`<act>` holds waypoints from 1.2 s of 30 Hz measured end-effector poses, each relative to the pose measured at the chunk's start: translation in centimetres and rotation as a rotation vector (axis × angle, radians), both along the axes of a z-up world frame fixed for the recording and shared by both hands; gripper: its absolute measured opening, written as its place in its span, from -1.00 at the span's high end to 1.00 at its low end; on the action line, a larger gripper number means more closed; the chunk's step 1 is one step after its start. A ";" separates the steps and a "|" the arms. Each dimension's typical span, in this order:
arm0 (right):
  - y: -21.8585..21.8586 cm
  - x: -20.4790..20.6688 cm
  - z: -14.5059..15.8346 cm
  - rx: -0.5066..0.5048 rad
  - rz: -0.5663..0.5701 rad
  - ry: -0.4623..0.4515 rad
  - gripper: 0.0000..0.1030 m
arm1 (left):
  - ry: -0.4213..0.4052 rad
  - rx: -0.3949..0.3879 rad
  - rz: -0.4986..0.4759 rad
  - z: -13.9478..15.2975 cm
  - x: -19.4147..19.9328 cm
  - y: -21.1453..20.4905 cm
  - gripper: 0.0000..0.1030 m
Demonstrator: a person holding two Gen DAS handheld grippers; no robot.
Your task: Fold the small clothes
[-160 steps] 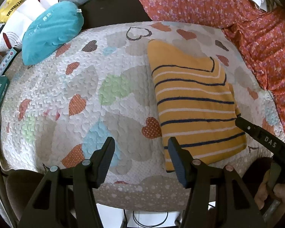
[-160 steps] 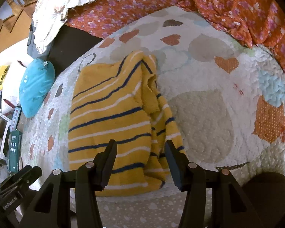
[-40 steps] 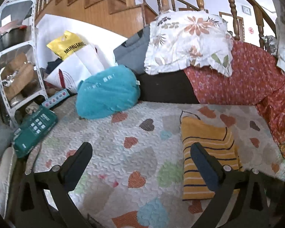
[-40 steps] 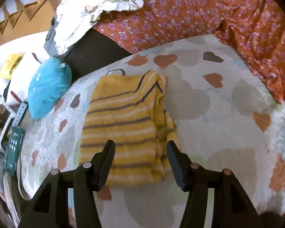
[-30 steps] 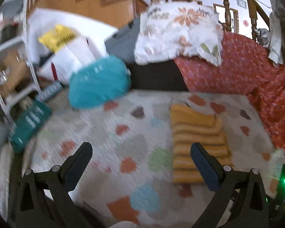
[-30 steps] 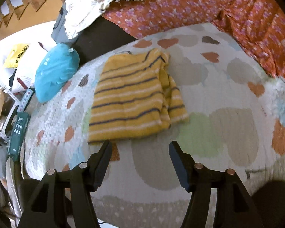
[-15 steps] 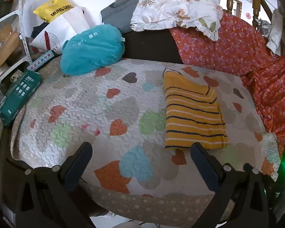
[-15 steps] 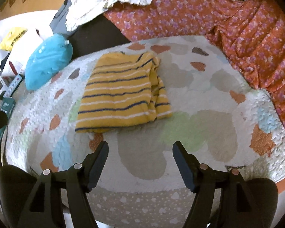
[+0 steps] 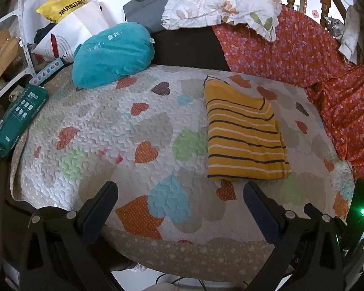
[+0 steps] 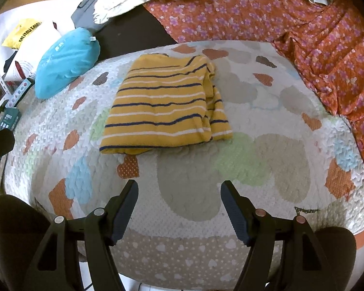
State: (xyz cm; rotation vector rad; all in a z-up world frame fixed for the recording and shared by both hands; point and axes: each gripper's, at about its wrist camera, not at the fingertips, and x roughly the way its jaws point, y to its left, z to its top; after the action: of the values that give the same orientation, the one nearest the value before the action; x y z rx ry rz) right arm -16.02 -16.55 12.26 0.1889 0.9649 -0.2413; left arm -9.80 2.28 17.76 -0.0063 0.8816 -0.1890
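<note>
Folded into a rough rectangle, mustard-yellow knitted garment with navy and white stripes [image 9: 243, 133] [image 10: 167, 106], lying flat on white quilted bedspread printed with coloured hearts [image 9: 123, 131] [image 10: 266, 150], toward the far side and right of centre in the left wrist view, left of centre in the right wrist view. One looser flap of the same knit bunched along its right edge in the right wrist view.

Left gripper [image 9: 179, 196] held low at the near edge of the quilt, black fingers spread wide, pinching nothing, well short of the garment. Right gripper [image 10: 178, 192] likewise at the near edge, fingers parted with bare quilt between them, clear of the garment's near hem.

At far left, plump teal plush cushion [image 9: 113, 54] [image 10: 65, 61] resting on the quilt's far-left corner. Beside it, further left, dark green rectangular packet [image 9: 20, 118] at the quilt's left edge. Behind the cushion, white paper bag [image 9: 68, 36] and yellow plastic bag with black lettering [image 9: 62, 4]. Along the far and right sides, orange-red cloth with small purple flowers [image 9: 303, 48] [image 10: 291, 19], draped down to the quilt. Above it, cream floral pillowcase [image 9: 220, 2].
</note>
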 end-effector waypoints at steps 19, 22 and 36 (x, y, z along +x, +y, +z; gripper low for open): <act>-0.2 0.0 -0.5 0.012 -0.008 0.020 -0.47 | 0.089 -0.018 -0.009 -1.5 0.5 -0.2 -0.99; -0.1 0.0 -0.5 0.012 -0.009 0.020 -0.47 | 0.099 -0.018 -0.017 -1.7 0.5 -0.3 -0.99; -0.5 0.2 -1.1 0.008 -0.001 0.035 -0.48 | 0.134 -0.003 -0.034 -2.9 0.6 -0.5 -0.99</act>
State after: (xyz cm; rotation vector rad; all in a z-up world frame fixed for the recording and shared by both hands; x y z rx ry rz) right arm -15.85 -17.01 11.15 0.1932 1.0010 -0.2428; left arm -9.21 1.77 14.83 -0.0065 1.0154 -0.2238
